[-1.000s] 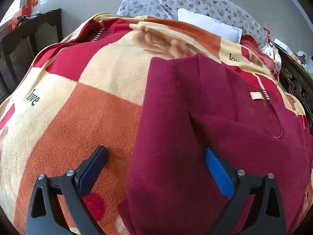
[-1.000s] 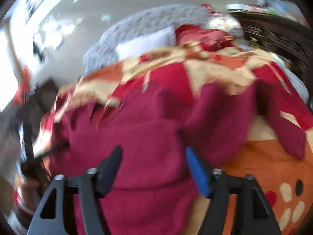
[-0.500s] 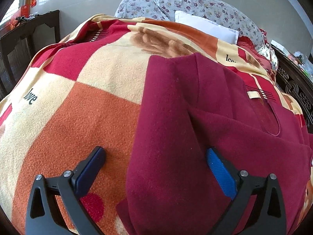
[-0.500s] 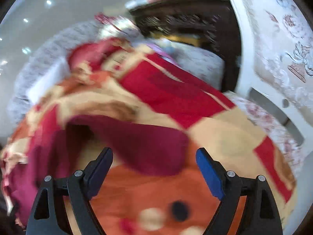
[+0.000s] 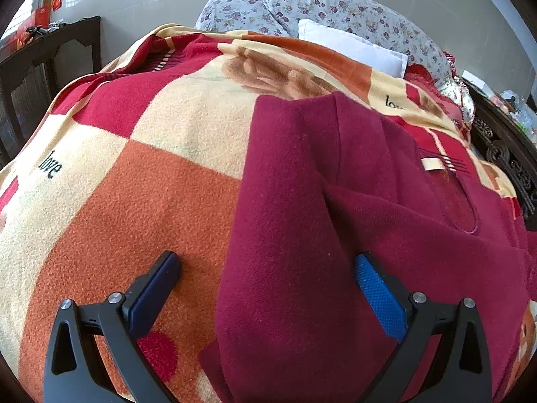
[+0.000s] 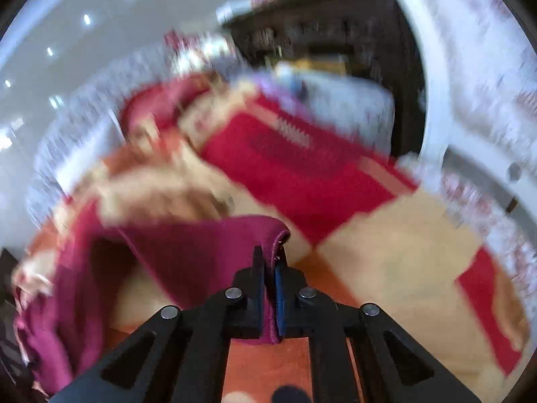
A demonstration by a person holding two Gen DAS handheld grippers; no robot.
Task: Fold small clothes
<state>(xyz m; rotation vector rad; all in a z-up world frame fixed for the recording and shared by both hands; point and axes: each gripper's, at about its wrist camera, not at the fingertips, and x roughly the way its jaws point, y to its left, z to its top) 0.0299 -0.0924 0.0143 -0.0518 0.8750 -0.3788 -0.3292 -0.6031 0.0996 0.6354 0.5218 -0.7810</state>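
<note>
A dark maroon knit garment [image 5: 302, 228] lies on a patterned blanket [image 5: 134, 208] on a bed, one sleeve folded across its body. My left gripper [image 5: 265, 268] is open and hovers low over the garment's left edge, one finger over the blanket and one over the cloth. In the right wrist view my right gripper [image 6: 268, 268] is shut on the cuff end of the maroon sleeve [image 6: 208, 245], which is lifted off the blanket [image 6: 386, 258]. That view is blurred by motion.
Floral pillows [image 5: 335, 10] and a white pillow [image 5: 352, 50] lie at the bed's head. Dark carved wooden furniture stands at the right [image 5: 503, 154] and left [image 5: 40, 77]. A white chair or frame [image 6: 470, 100] stands beside the bed in the right wrist view.
My right gripper has closed on the sleeve end and lifted it; half a second ago it was open above it. My left gripper has barely moved.
</note>
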